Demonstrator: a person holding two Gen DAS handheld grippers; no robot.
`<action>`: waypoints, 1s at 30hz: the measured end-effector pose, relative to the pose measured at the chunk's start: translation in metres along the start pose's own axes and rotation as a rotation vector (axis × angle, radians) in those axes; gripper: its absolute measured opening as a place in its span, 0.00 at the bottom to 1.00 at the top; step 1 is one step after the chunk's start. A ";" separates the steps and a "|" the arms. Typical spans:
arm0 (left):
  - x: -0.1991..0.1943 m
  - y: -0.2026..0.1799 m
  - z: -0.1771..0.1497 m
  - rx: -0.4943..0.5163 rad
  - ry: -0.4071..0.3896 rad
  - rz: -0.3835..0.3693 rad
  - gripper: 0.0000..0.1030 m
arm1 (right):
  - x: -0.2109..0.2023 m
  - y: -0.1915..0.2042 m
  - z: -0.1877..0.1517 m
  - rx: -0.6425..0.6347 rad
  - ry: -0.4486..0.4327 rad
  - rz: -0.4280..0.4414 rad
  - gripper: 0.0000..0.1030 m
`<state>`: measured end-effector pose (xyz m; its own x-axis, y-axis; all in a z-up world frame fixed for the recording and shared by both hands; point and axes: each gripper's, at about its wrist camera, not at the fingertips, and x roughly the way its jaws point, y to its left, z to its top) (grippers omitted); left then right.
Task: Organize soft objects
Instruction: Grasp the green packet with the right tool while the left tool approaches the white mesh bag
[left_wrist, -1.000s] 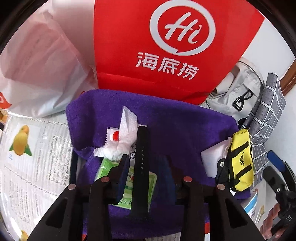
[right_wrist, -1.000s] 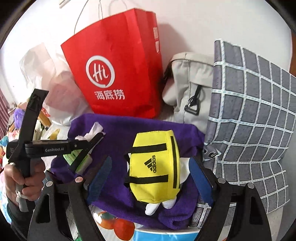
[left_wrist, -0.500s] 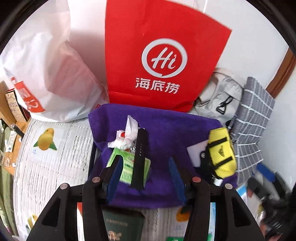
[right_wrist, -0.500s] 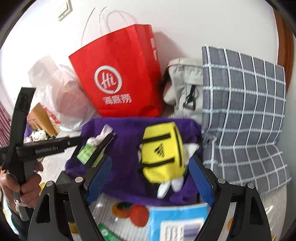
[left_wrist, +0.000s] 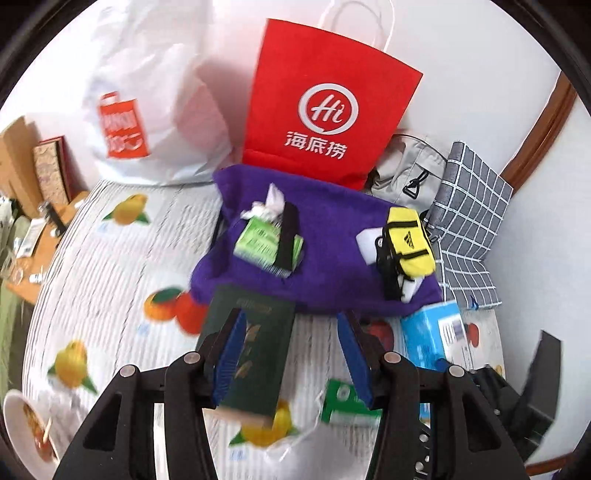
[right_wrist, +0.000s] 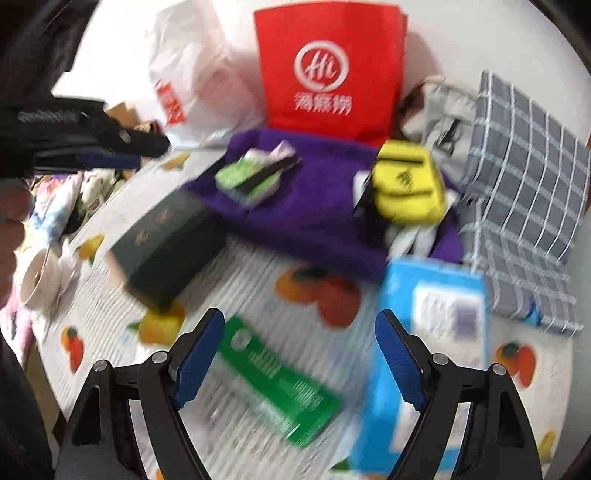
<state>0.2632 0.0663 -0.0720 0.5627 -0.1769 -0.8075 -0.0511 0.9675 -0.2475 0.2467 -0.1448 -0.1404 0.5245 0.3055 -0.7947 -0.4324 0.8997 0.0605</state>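
A purple towel (left_wrist: 325, 266) lies spread before the red paper bag (left_wrist: 325, 110). On it rest a green tissue pack (left_wrist: 258, 240) with a black strap (left_wrist: 286, 236) across it, a crumpled white tissue (left_wrist: 269, 205) and a yellow pouch (left_wrist: 406, 240). My left gripper (left_wrist: 291, 317) hovers at the towel's near edge above a dark green box (left_wrist: 255, 354), its jaws apart after widening, nothing between them. My right gripper (right_wrist: 299, 315) hangs over a green packet (right_wrist: 280, 380) and is closing slightly with nothing between the pads. The right wrist view is blurred.
A blue box (right_wrist: 424, 332) lies right of the green packet. A grey checked cloth (left_wrist: 472, 229) and a grey bag (left_wrist: 406, 173) sit right of the towel, a white plastic bag (left_wrist: 147, 110) at back left. A bowl (left_wrist: 22, 424) stands near left on the fruit-print tablecloth (left_wrist: 110, 295).
My left gripper widened, left the strap and tissue pack on the towel and drew back and up. The right gripper pulled back from the yellow pouch, which stays on the towel.
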 end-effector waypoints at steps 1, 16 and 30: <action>-0.003 0.002 -0.005 0.002 -0.003 0.001 0.48 | 0.001 0.004 -0.006 -0.009 0.012 0.011 0.77; -0.005 0.036 -0.076 -0.028 0.007 -0.045 0.56 | 0.043 0.039 -0.049 -0.275 0.192 -0.124 0.69; 0.005 0.042 -0.085 -0.011 0.028 -0.101 0.56 | 0.072 0.033 -0.017 -0.187 0.192 -0.110 0.85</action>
<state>0.1938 0.0906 -0.1321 0.5418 -0.2784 -0.7931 -0.0046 0.9426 -0.3340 0.2574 -0.0983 -0.2060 0.4350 0.1290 -0.8911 -0.5179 0.8455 -0.1304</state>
